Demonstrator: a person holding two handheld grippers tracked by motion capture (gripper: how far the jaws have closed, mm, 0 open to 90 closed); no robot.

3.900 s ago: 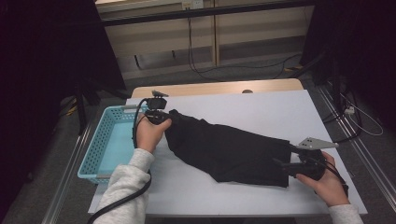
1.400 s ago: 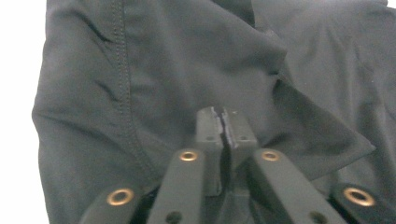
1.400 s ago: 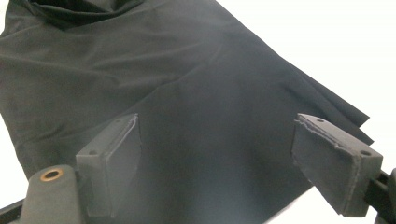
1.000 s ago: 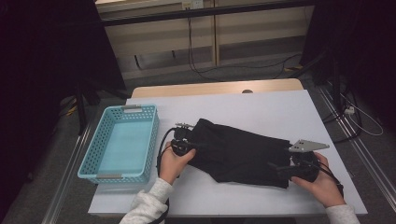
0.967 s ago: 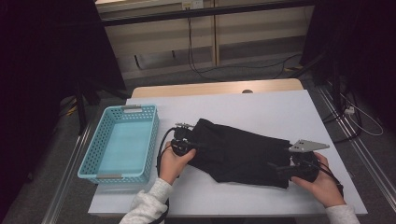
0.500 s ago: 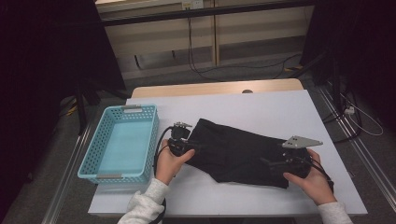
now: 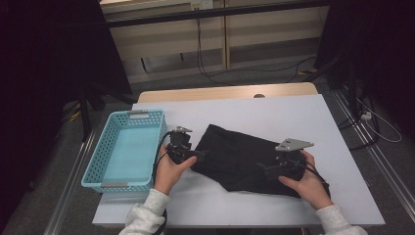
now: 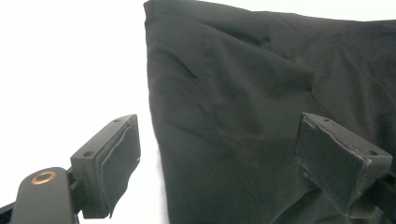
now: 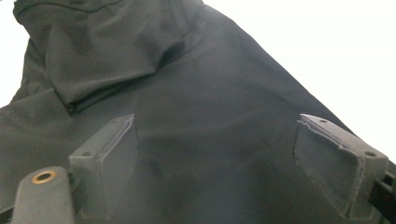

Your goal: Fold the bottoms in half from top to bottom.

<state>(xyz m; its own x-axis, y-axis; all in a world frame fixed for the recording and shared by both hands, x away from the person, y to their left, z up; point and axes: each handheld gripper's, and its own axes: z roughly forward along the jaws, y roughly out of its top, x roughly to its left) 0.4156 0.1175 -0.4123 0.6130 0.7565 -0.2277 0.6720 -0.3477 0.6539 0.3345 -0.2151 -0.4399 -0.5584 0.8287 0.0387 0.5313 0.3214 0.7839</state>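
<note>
My left gripper (image 7: 195, 154), jaws just opened wide, sits at the black garment's (image 7: 244, 159) left edge, frame centre, on the white bench (image 7: 254, 112); the right gripper (image 7: 266, 170) gapes too, nothing pinched. Left gripper view: matte, creased cloth (image 8: 261, 93) cut off right. Right gripper view: soft folds (image 9: 187, 93) upper left.

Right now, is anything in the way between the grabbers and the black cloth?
Nothing visible is. The left gripper sits at the black cloth's left edge; its jaws have just been opening and stand wide, one over the white table, nothing pinched. The right gripper hangs open over the cloth's right part.
</note>
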